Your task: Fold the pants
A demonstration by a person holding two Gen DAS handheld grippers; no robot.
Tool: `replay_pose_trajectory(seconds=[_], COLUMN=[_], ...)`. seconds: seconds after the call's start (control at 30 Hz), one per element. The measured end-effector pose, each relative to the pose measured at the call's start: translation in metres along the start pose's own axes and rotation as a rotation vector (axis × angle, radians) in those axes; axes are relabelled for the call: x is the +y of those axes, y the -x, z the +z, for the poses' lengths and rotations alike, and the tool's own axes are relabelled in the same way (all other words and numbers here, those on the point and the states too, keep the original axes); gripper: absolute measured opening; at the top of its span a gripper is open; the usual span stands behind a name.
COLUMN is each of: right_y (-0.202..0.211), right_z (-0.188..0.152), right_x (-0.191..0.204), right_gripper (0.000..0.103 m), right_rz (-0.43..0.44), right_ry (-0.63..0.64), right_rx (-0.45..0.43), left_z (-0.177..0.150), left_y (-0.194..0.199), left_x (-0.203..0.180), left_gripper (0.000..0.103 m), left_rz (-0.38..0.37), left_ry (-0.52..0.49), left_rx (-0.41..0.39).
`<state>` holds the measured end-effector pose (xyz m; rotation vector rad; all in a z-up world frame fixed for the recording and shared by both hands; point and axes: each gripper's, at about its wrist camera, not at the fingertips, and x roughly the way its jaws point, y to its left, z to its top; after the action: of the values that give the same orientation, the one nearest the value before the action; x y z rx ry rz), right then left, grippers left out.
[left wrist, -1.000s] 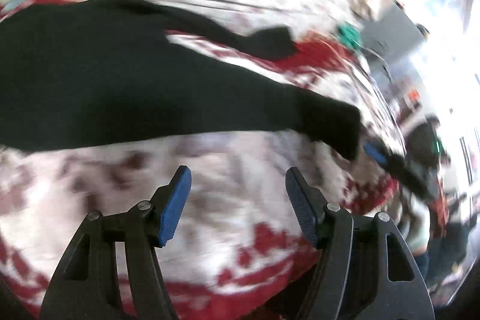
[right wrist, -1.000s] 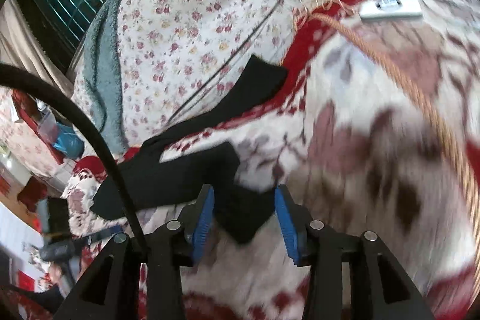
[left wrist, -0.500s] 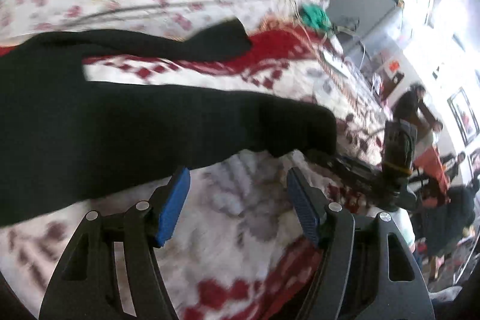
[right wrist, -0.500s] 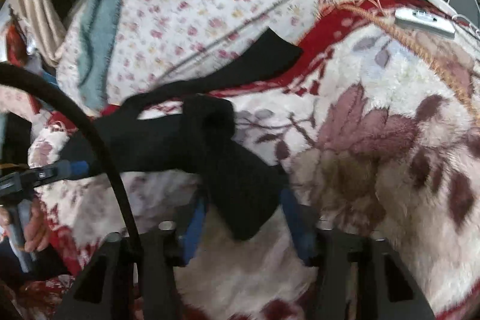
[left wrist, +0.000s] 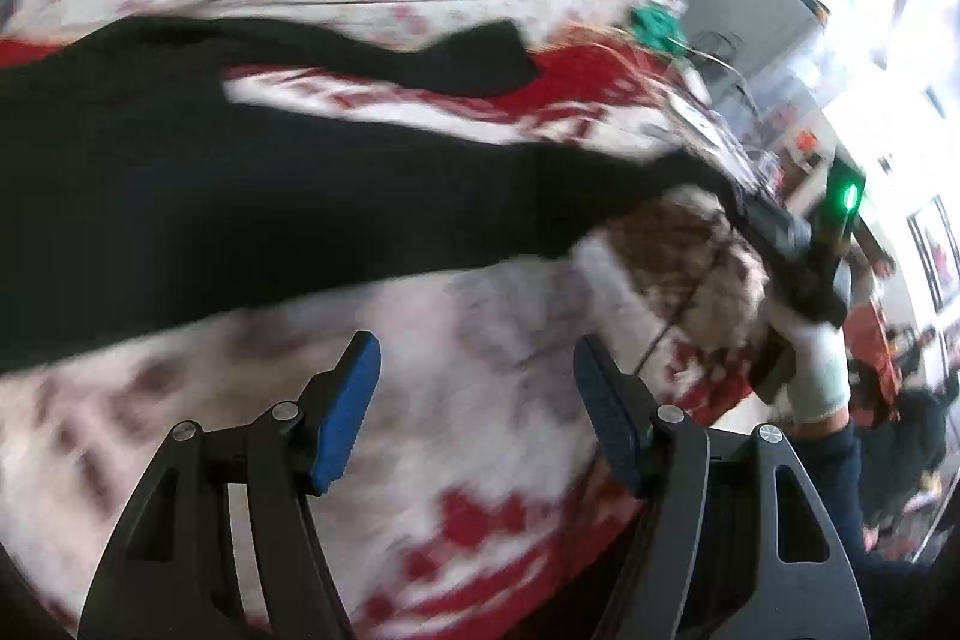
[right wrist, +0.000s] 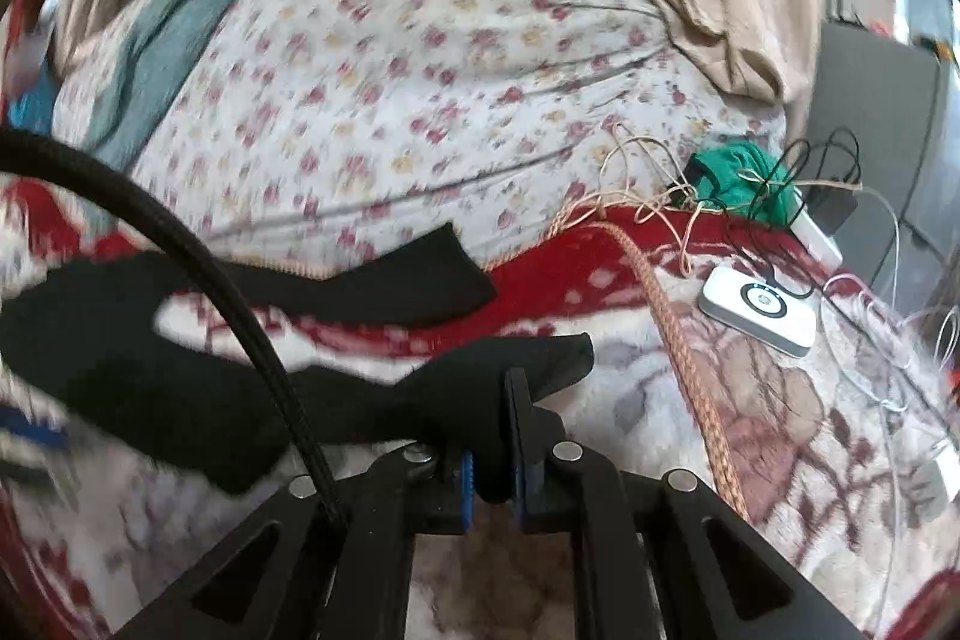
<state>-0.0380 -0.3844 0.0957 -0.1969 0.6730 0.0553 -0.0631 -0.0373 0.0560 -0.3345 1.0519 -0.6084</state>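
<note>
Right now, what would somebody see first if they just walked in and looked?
Black pants sprawl across a fuzzy red-and-white blanket, both legs spread apart. The right gripper has its fingers pinched shut on the nearer leg's end, while the left gripper hangs open above the blanket. Behind lies a flowery sheet.

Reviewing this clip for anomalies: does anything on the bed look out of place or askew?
Yes. A tangle of cords, a green cloth and a white device clutter the blanket beside the black pants, whose legs lie splayed apart.

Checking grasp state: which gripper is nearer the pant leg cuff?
Right. The right gripper is shut on the pants near the cuff; the left gripper hangs open, short of them.
</note>
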Motion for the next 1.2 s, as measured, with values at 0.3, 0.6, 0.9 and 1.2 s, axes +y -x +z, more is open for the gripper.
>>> replay_pose_trajectory(seconds=[0.3,0.6,0.9,1.2], right_y=[0.023,0.025,0.013,-0.014], right_z=[-0.071,-0.083,-0.089,-0.091], right_x=[-0.029,-0.032,-0.046,-0.056], right_gripper=[0.015,0.052,0.074,0.074], right_rz=[0.131,0.513,0.569,0.557], right_ry=[-0.258,-0.810,-1.096,-1.195], right_rx=[0.213,0.115,0.054,0.036], left_z=[-0.034,-0.056,-0.043,-0.020], left_y=[0.080,0.112,0.105,0.091], left_x=[0.115,0.180,0.192,0.189], left_gripper=[0.067,0.068,0.073,0.083], left_rz=[0.167,0.071,0.079,0.135], left_ry=[0.315,0.630,0.675,0.649], left_rx=[-0.154,-0.339,-0.400,-0.410])
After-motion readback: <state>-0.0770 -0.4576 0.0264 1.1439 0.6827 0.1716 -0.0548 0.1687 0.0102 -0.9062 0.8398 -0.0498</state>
